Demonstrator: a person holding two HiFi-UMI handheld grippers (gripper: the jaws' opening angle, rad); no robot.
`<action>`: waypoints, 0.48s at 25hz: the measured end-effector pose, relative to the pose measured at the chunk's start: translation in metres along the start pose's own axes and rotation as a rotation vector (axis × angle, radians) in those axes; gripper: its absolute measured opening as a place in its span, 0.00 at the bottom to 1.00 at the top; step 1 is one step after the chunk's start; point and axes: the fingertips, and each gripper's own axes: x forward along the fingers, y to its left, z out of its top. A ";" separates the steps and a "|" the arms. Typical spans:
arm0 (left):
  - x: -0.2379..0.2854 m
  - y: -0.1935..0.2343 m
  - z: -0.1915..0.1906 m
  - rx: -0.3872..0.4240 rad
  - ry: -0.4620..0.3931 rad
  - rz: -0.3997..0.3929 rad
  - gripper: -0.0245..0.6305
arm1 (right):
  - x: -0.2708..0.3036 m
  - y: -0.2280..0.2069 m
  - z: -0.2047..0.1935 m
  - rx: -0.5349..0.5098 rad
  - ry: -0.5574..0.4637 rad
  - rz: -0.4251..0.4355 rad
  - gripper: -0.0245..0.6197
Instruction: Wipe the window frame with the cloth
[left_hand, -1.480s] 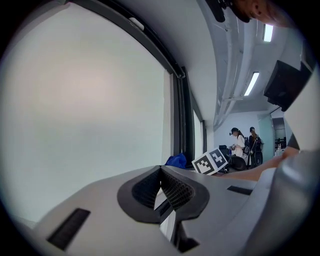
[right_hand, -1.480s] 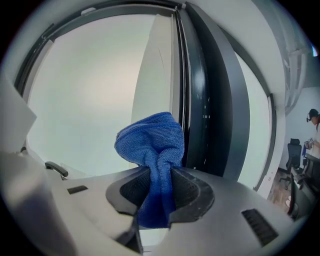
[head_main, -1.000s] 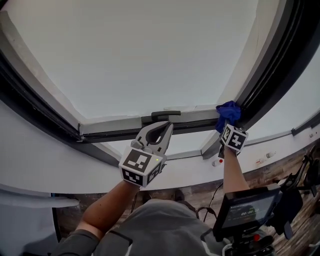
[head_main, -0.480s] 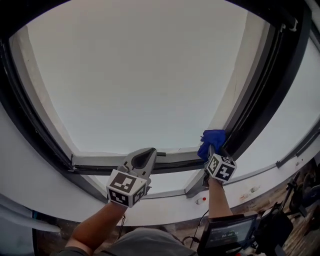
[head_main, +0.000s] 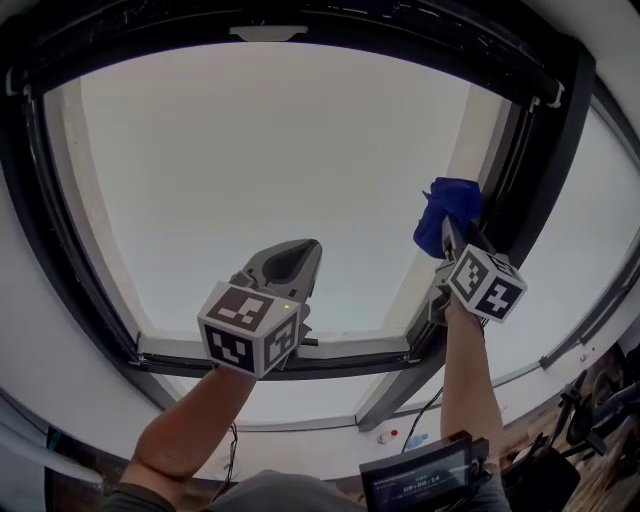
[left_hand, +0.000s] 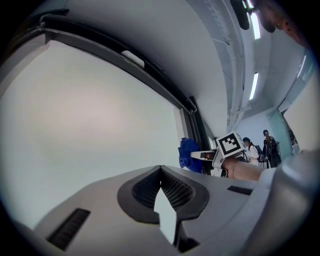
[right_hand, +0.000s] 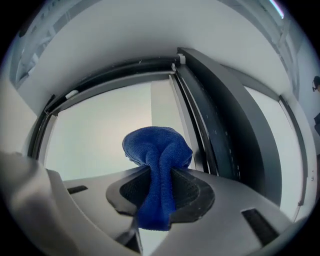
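Cloth: blue cloth (head_main: 447, 212), bunched, at mid-height of the right upright of the window frame (head_main: 522, 170).
Right gripper (head_main: 447, 236): clamped on the cloth, whose head bulges past the tips.
Left gripper (head_main: 298, 256): jaws pressed together on nothing, idle before the glass (head_main: 270, 160).
Change: a second ago the cloth sat at the frame's lower right corner; it has since travelled up the upright.
Bearing on task: judged an upward wiping stroke under way, upper stretch outstanding.
View differences: the right gripper view alone shows the upright's dark channel beside the cloth; contact is not confirmed. The left gripper view alone shows bystanders (left_hand: 265, 145) in the room behind.
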 end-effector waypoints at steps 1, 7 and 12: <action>0.005 -0.001 0.012 0.008 -0.011 -0.004 0.05 | 0.002 0.000 0.018 -0.006 -0.028 0.003 0.23; 0.034 -0.001 0.062 0.053 -0.042 -0.006 0.05 | 0.015 0.008 0.113 -0.013 -0.165 0.038 0.23; 0.052 -0.010 0.080 0.074 -0.046 -0.016 0.05 | 0.024 0.004 0.164 0.008 -0.232 0.052 0.23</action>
